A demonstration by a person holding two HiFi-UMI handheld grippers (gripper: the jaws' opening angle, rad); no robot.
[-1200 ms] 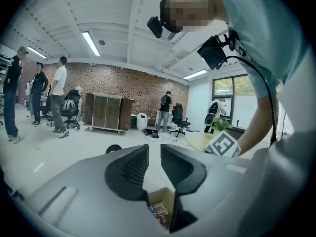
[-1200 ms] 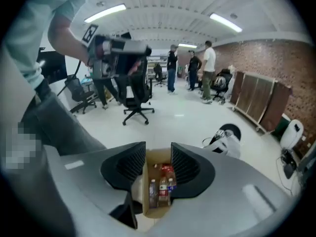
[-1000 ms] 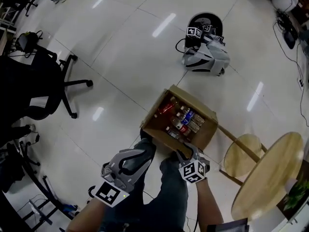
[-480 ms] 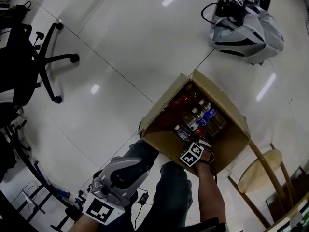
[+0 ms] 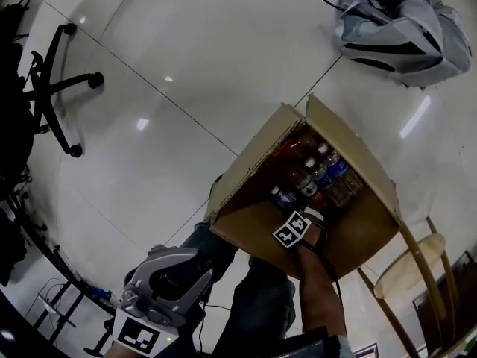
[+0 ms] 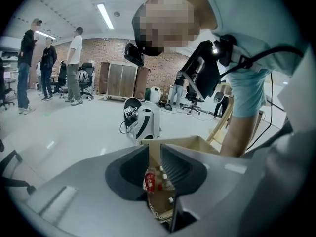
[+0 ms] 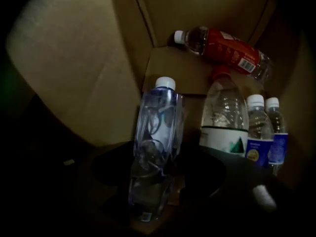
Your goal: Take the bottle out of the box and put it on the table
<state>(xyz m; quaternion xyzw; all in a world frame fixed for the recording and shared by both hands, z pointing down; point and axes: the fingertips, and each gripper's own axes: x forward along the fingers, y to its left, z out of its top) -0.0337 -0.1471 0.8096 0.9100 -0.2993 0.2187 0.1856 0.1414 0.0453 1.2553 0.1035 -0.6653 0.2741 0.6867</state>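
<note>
An open cardboard box (image 5: 253, 166) stands on the floor with several bottles upright or lying inside. My right gripper reaches down into it; in the head view only its marker cube (image 5: 292, 230) and the forearm show. In the right gripper view a clear bottle with a white cap (image 7: 157, 132) stands between the dark jaws of the right gripper (image 7: 158, 164), which are opening and do not press on it. Beside it are a red-capped clear bottle (image 7: 224, 117), two blue-labelled bottles (image 7: 261, 132) and a red-labelled bottle (image 7: 224, 48) lying down. My left gripper (image 6: 154, 157) hangs outside the box, jaws slightly apart, holding nothing.
A grey machine with marker cubes (image 5: 402, 32) lies on the tiled floor beyond the box. An office chair (image 5: 45, 88) stands at the left, a wooden stool (image 5: 414, 263) at the right. Several people (image 6: 74, 65) stand far off in the left gripper view.
My right gripper has gone down from the box's near rim into the box. The left gripper has sunk toward the picture's lower left. The box looms larger as the head leans over it.
</note>
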